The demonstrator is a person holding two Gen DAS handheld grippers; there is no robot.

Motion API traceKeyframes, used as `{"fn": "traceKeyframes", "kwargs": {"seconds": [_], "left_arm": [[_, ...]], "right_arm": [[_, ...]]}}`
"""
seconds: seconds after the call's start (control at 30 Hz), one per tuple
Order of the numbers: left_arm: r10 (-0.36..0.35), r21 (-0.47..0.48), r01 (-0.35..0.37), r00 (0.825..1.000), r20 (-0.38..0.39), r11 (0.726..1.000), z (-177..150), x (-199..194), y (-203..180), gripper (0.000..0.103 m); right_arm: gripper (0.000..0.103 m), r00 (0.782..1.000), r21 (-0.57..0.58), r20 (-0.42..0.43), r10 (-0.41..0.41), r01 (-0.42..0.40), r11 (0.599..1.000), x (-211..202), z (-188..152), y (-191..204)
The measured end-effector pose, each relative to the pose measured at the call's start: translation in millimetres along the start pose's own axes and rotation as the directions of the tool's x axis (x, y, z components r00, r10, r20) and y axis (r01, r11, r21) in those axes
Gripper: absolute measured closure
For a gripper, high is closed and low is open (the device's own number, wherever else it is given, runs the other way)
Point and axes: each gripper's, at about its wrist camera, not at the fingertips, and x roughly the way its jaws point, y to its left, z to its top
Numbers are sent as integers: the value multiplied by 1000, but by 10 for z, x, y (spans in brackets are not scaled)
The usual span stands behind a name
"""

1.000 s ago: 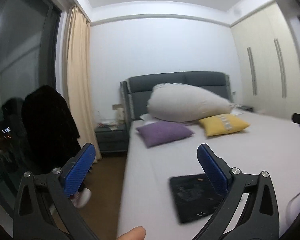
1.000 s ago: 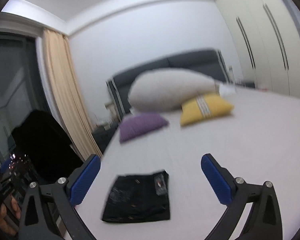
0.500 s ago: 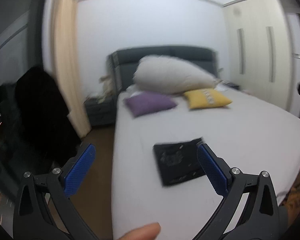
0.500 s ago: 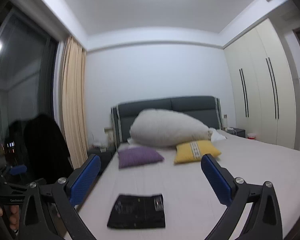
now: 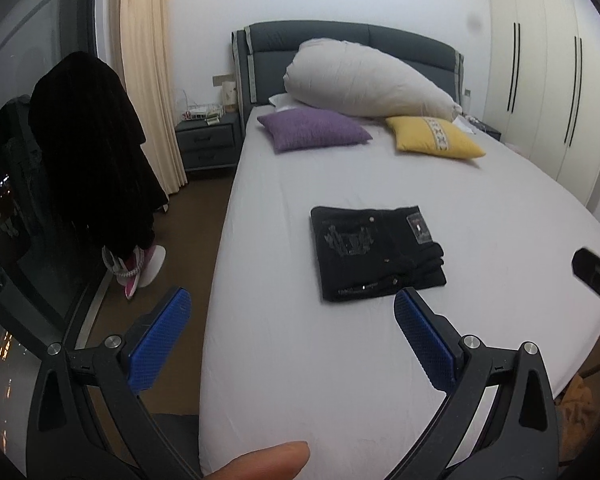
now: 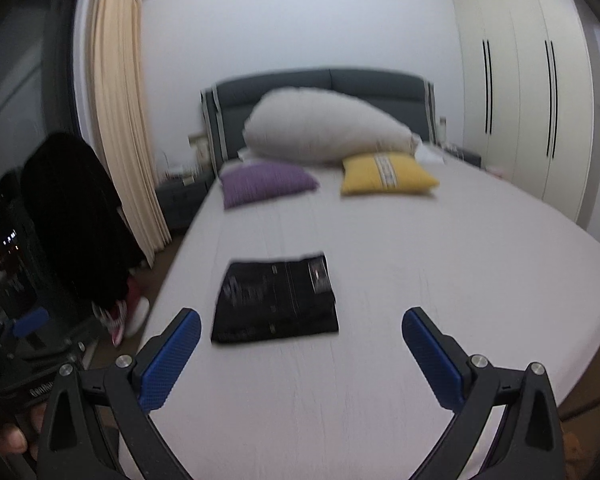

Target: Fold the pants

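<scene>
Black pants [image 5: 376,252] lie folded into a compact rectangle on the white bed [image 5: 300,360], waistband patch at the upper right. In the right wrist view the same pants [image 6: 276,300] look blurred. My left gripper [image 5: 290,312] hangs open above the bed's near end, short of the pants, nothing between its blue pads. My right gripper [image 6: 300,336] is also open and empty, held back from the pants. A fingertip [image 5: 264,462] shows at the bottom edge.
A purple cushion [image 5: 312,130], a yellow cushion [image 5: 432,138] and a large grey pillow [image 5: 364,80] sit by the headboard. Left of the bed are a nightstand [image 5: 208,144], a curtain, a dark garment on a stand [image 5: 88,152] and pink shoes [image 5: 136,264]. Wardrobes [image 5: 548,80] line the right wall.
Both cameras have tilted down and swung, so the bed and folded pants sit more centrally in view. The pants lie the same. Both grippers stayed open.
</scene>
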Motion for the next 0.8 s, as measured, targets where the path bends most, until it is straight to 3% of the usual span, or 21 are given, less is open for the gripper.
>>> {"fn": "traceKeyframes", "kwargs": {"seconds": [0.23,0.8], "left_arm": [[-19,-3,19,998,-56,1000,-88,366,-70,0],[-31,-1,31,996,-82,1000,-228,491,-159,0]], "right_arm": [[0,999,4,-45,-11,11,1000,89,-135,-25],[0,998,-35,-62,-5,3,999,79,-184,68]]}}
